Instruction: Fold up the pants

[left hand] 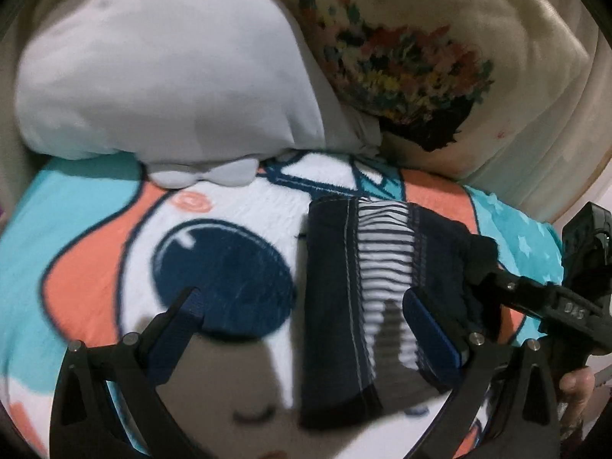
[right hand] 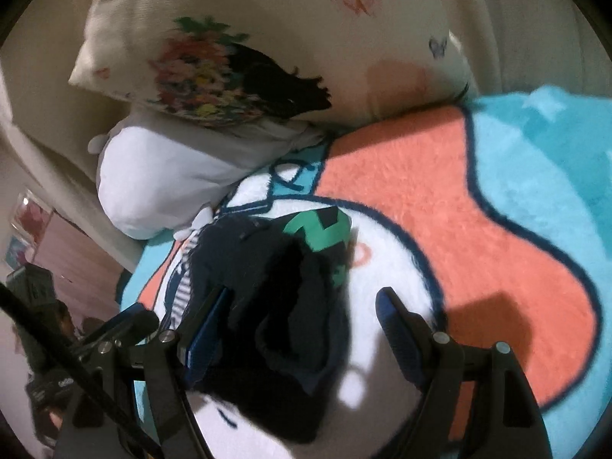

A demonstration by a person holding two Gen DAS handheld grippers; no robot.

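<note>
Pants (left hand: 367,306) lie folded on the cartoon blanket (left hand: 95,260), lower centre. Left gripper (left hand: 302,302) and right gripper (right hand: 306,313) both gape, holding nothing. Only the right wrist view shows the pants' green print (right hand: 321,225); only the left shows the striped lining.

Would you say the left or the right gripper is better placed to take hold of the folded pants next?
Probably the right gripper: its open jaws straddle the dark pants. The left gripper is open too, mostly over the blanket.
</note>
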